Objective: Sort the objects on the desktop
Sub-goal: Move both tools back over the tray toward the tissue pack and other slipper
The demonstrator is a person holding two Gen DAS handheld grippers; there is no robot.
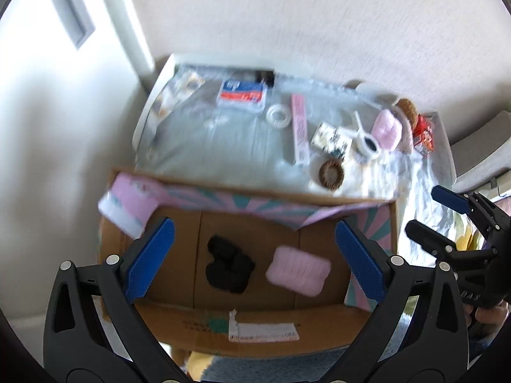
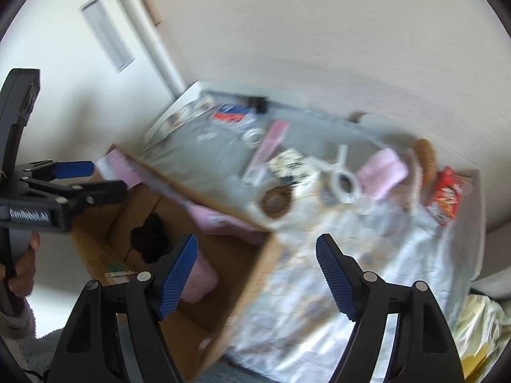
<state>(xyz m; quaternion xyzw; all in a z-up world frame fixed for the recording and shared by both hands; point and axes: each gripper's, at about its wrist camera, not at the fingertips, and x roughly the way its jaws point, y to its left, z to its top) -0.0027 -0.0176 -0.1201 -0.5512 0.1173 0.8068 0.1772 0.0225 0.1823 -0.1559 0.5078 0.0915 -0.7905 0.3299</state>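
Observation:
An open cardboard box [image 1: 265, 328] sits at the near edge of the table. Inside lie a black bundle [image 1: 228, 269] and a pink fluffy bundle [image 1: 298, 269]. My left gripper [image 1: 255, 258] is open and empty, hovering above the box. My right gripper [image 2: 255, 274] is open and empty over the box's right corner [image 2: 255, 255] and the table cover. On the table lie a second pink bundle [image 1: 386, 129], a brown hair ring [image 1: 332, 174], a patterned small box [image 1: 330, 138], a long pink strip [image 1: 298, 127], a clear tape roll [image 1: 279, 115] and a white clip [image 1: 365, 142].
A blue and red packet [image 1: 242, 94] lies at the back of the table. A red snack packet [image 1: 423, 134] and a brown round brush [image 1: 407, 111] sit at the far right. The wall [image 1: 287, 16] stands behind the table. The right gripper shows in the left wrist view [image 1: 447, 214].

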